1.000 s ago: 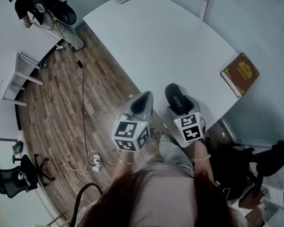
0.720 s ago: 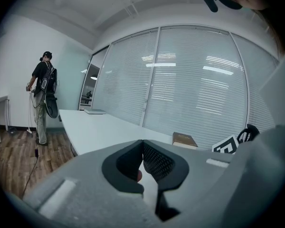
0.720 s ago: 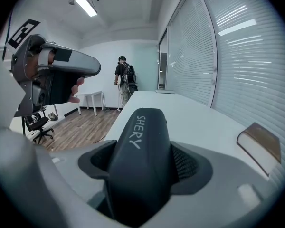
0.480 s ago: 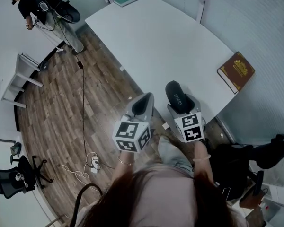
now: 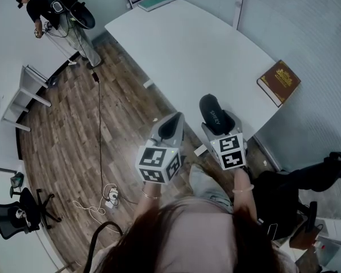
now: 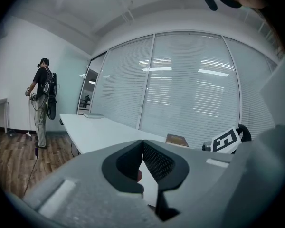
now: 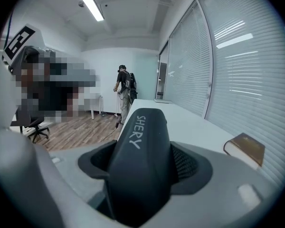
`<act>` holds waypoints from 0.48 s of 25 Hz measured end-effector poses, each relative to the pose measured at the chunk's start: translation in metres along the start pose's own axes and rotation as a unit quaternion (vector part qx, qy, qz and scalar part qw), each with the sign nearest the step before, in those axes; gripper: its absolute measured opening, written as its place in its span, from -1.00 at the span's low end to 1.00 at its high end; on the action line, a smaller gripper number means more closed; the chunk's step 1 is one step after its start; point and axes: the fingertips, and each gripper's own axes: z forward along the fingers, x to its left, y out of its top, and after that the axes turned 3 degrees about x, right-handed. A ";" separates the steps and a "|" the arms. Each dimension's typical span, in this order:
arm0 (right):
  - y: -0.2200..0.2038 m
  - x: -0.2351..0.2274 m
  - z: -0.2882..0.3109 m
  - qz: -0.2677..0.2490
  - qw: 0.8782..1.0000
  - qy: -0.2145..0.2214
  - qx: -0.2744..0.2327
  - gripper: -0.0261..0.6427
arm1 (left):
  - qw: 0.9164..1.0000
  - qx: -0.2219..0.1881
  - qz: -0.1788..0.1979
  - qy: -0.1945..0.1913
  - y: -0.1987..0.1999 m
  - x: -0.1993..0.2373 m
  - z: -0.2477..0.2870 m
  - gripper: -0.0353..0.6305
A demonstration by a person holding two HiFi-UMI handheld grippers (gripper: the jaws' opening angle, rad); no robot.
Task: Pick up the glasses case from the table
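Note:
A black glasses case (image 5: 212, 114) printed "SHERY" is clamped between the jaws of my right gripper (image 5: 216, 120). It is held in the air over the near edge of the white table (image 5: 187, 44). In the right gripper view the case (image 7: 140, 160) fills the gap between the pads and points out along the tabletop. My left gripper (image 5: 169, 127) hovers over the wooden floor just left of the table edge. Its jaws (image 6: 142, 161) are closed together with nothing in them.
A brown book (image 5: 279, 82) lies at the table's right edge, and a green notebook (image 5: 156, 1) at its far end. A person (image 5: 57, 10) stands at the far left near a small white desk (image 5: 23, 92). Cables (image 5: 111, 195) trail over the floor, and an office chair (image 5: 11, 215) stands at lower left.
The case stays gripped in the right gripper. Both grippers keep almost the same place, while the table and book have slid slightly up and left in the head view.

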 end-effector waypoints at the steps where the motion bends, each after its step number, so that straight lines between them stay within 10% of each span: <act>1: 0.001 0.002 -0.003 -0.002 1.000 -0.002 -0.002 0.11 | 1.000 -0.002 0.000 -0.001 0.000 -0.001 -0.004 -0.87; 12: 0.012 0.025 -0.037 -0.014 0.999 -0.018 -0.029 0.11 | 1.000 -0.020 0.004 -0.005 -0.002 -0.013 -0.046 -0.87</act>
